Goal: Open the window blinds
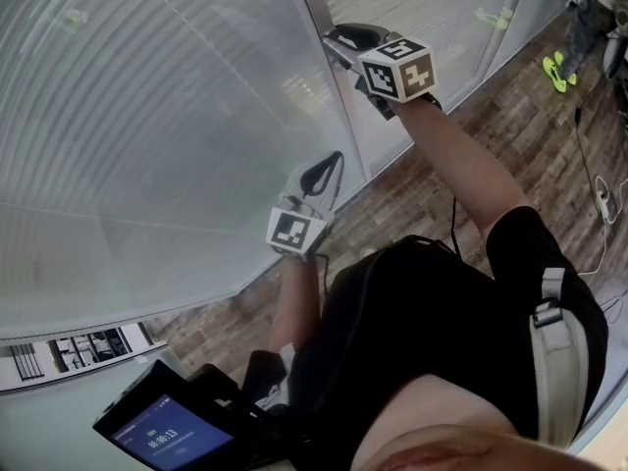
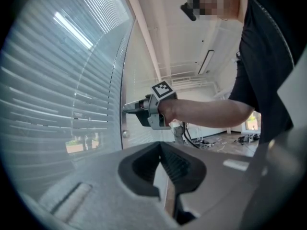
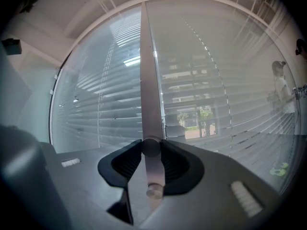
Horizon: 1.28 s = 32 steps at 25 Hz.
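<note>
Both sides of the upright grey metal post [image 3: 147, 80] carry pale slatted blinds [image 3: 108, 104]. On that post our right gripper [image 3: 151, 150] clamps a round silver knob [image 3: 150, 146]; near it we hold our left gripper [image 2: 160, 145] closed, empty.

Knob [image 3: 151, 147] on post [image 3: 148, 71], between fingers [image 3: 125, 164] of right gripper [image 3: 151, 151]; blinds [image 3: 216, 90] either side; left gripper [image 1: 332, 168] below.

1. A brown wood-plank floor [image 1: 491, 135] is carrying everything listed below
2. A white power strip [image 1: 605, 204] is lying on it at the right edge, with a thin dark cable [image 1: 585, 150] running to it
3. Yellow-green shoes [image 1: 557, 71] are standing on the planks, top right
</note>
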Available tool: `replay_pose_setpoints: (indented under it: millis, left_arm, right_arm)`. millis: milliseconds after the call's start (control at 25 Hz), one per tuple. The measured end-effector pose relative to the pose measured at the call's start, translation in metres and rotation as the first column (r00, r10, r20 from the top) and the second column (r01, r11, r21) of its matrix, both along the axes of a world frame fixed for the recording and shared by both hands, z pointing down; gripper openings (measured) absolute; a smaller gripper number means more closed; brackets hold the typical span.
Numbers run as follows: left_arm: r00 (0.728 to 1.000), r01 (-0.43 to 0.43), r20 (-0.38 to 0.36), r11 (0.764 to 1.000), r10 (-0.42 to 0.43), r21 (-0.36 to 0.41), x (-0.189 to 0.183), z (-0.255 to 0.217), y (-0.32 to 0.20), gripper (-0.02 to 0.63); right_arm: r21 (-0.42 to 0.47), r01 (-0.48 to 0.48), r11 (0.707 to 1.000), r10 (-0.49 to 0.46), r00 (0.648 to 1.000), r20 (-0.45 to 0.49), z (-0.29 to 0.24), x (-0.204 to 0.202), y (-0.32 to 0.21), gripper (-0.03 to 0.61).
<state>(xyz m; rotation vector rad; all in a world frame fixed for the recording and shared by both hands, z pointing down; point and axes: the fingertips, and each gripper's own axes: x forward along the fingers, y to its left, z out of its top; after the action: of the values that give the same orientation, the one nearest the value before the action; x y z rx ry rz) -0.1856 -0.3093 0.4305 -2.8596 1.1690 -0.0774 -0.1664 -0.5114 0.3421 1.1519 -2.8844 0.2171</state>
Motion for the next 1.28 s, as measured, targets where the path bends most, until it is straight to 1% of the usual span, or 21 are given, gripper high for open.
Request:
replay_pose_setpoints:
  millis: [80, 160, 200, 280, 360, 400, 440, 480, 560, 640, 680, 760, 880, 960, 1080, 1160, 1200, 1240, 1280]
  left_arm:
    - [1.0, 0.009, 0.001, 1.0, -0.009, 0.005, -0.003, 0.001, 0.003, 0.003]
    - [1.0, 0.011, -0.007, 1.0, -0.011, 0.029, -0.005, 0.001, 0.004, 0.003]
    - [1.0, 0.015, -0.008, 1.0, -0.015, 0.027, -0.005, 0.001, 0.004, 0.003]
    - [1.0, 0.03, -0.008, 1.0, -0.03, -0.004, -0.005, 0.003, 0.006, 0.003]
    - [0.999, 0.034, -0.013, 0.999, -0.034, 0.004, 0.001, 0.002, 0.012, 0.003]
    - [0.999, 0.033, -0.017, 0.999, -0.033, 0.017, 0.004, 0.001, 0.015, 0.003]
    - [0.999, 0.033, -0.021, 0.999, -0.033, 0.023, 0.007, 0.0, 0.017, 0.003]
    - [0.999, 0.034, -0.026, 0.999, -0.033, 0.024, 0.01, 0.0, 0.019, 0.003]
    - [0.999, 0.037, -0.035, 0.999, -0.036, 0.033, 0.013, 0.0, 0.019, 0.003]
    - [0.999, 0.041, -0.028, 0.998, -0.039, 0.044, 0.014, 0.001, 0.018, 0.003]
    - [0.999, 0.044, -0.022, 0.998, -0.043, 0.039, 0.015, 0.001, 0.019, 0.003]
    - [0.999, 0.05, -0.022, 0.998, -0.05, 0.024, 0.017, 0.002, 0.02, 0.003]
    - [0.998, 0.057, -0.019, 0.998, -0.056, 0.032, 0.02, 0.0, 0.02, 0.003]
    - [0.998, 0.069, -0.014, 0.998, -0.068, 0.011, 0.02, 0.0, 0.022, 0.003]
    - [0.997, 0.077, -0.012, 0.997, -0.077, 0.013, 0.024, -0.002, 0.026, 0.003]
    - [0.997, 0.081, -0.011, 0.996, -0.081, 0.021, 0.028, -0.004, 0.032, 0.003]
    - [0.996, 0.083, -0.011, 0.996, -0.083, 0.023, 0.028, -0.005, 0.033, 0.003]
    - [0.996, 0.086, -0.011, 0.996, -0.085, 0.023, 0.028, -0.005, 0.032, 0.003]
    - [0.996, 0.088, -0.01, 0.996, -0.088, 0.021, 0.026, -0.004, 0.03, 0.003]
  right_arm:
    - [0.003, 0.001, 1.0, -0.001, 1.0, 0.0, 0.0, -0.003, 0.001, 0.13]
    - [0.004, 0.001, 1.0, -0.001, 1.0, -0.002, 0.0, -0.004, 0.002, 0.13]
    - [0.003, 0.003, 1.0, -0.003, 1.0, -0.005, 0.0, -0.005, 0.001, 0.132]
    - [0.005, 0.016, 1.0, -0.016, 1.0, -0.014, 0.0, -0.005, 0.001, 0.133]
    - [0.018, 0.041, 0.999, -0.04, 0.999, -0.019, -0.003, -0.002, 0.006, 0.14]
    - [0.028, 0.056, 0.998, -0.056, 0.998, -0.025, -0.005, 0.0, 0.01, 0.148]
    - [0.041, 0.073, 0.997, -0.071, 0.997, -0.037, -0.007, 0.001, 0.013, 0.176]
    - [0.058, 0.088, 0.994, -0.085, 0.995, -0.059, -0.008, 0.002, 0.015, 0.199]
    - [0.11, 0.114, 0.987, -0.099, 0.987, -0.13, -0.008, 0.003, 0.017, 0.222]
    - [0.184, 0.142, 0.972, -0.096, 0.966, -0.241, -0.011, 0.002, 0.02, 0.222]
    - [0.227, 0.161, 0.961, -0.086, 0.948, -0.308, -0.012, 0.001, 0.022, 0.224]
    - [0.312, 0.203, 0.928, -0.047, 0.895, -0.444, -0.015, -0.001, 0.026, 0.224]
    - [0.416, 0.278, 0.866, 0.04, 0.791, -0.611, -0.017, -0.002, 0.029, 0.224]
    - [0.459, 0.342, 0.82, 0.089, 0.716, -0.693, -0.013, -0.006, 0.032, 0.229]
    - [0.505, 0.439, 0.743, 0.185, 0.589, -0.786, -0.005, -0.009, 0.037, 0.229]
    - [0.531, 0.484, 0.695, 0.272, 0.507, -0.818, -0.001, -0.007, 0.04, 0.225]
    - [0.542, 0.501, 0.675, 0.31, 0.474, -0.824, 0.0, -0.007, 0.04, 0.217]
    - [0.55, 0.512, 0.659, 0.339, 0.451, -0.826, 0.001, -0.008, 0.038, 0.207]
    - [0.555, 0.519, 0.65, 0.354, 0.44, -0.825, 0.002, -0.009, 0.035, 0.197]
